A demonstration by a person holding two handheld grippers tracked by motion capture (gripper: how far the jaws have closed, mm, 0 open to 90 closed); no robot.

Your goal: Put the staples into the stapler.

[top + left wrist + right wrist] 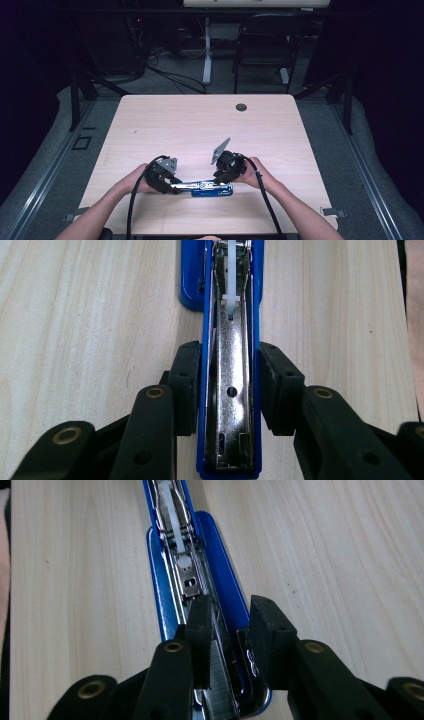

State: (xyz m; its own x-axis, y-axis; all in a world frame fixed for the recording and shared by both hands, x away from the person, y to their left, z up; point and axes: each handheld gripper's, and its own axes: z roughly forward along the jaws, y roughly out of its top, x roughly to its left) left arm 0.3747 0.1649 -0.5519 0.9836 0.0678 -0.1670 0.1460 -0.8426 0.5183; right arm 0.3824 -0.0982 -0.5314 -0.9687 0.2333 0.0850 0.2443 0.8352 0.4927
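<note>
A blue stapler lies swung open flat near the table's front edge, its length running left to right. My left gripper is shut on its left end. In the left gripper view the two pads press the blue sides of the stapler, whose shiny metal channel faces up. My right gripper holds the right end. In the right gripper view, my right gripper closes on the stapler, one pad on the metal magazine and the other at the blue base's edge.
The light wooden table has a dark cable grommet near its far edge. Beyond it stand a black chair and a white table leg, with cables on the floor. Forearms enter from the bottom.
</note>
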